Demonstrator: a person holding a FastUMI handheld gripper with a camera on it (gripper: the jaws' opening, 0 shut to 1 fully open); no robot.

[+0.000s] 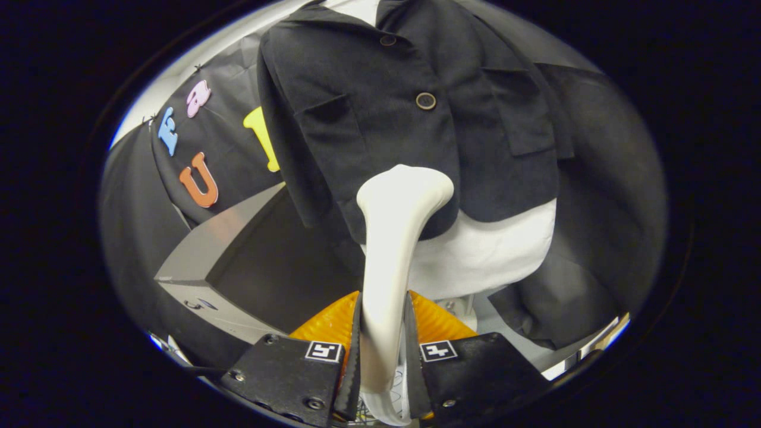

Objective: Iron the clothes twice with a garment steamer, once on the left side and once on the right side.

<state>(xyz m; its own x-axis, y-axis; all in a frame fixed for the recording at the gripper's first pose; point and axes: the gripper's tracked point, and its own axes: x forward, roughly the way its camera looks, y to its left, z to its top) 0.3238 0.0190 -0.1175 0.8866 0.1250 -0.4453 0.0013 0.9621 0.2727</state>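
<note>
At the bottom centre of the frame, my gripper (383,351) is pinching the garment steamer (389,255): both fingers (352,356) press on its white handle, one on each side, no gap visible. Each finger block carries a small square marker tag on top.

Steamer handle runs up from between the fingers, slightly tilted, and widens into a flat head in mid frame. The head sits at the bottom hem of the jacket (416,113), roughly on the button line; from this angle I cannot tell whether it touches the fabric.

Just behind the fingers, either side of the handle: an orange ribbed part (324,324); I can't tell what it is.

Lower left, beyond the fingers: a grey box (220,261) with a dark side panel, corner pointing toward me.

Centre to upper frame: dark short jacket hanging on a white mannequin torso (475,249), which shows below the hem. Two round buttons (425,101) on the front, flap pockets on both sides, white showing at the collar at the top.

Lower right, beside the torso: a dark cloth (553,297) draped down, partly over a pale surface.
</note>
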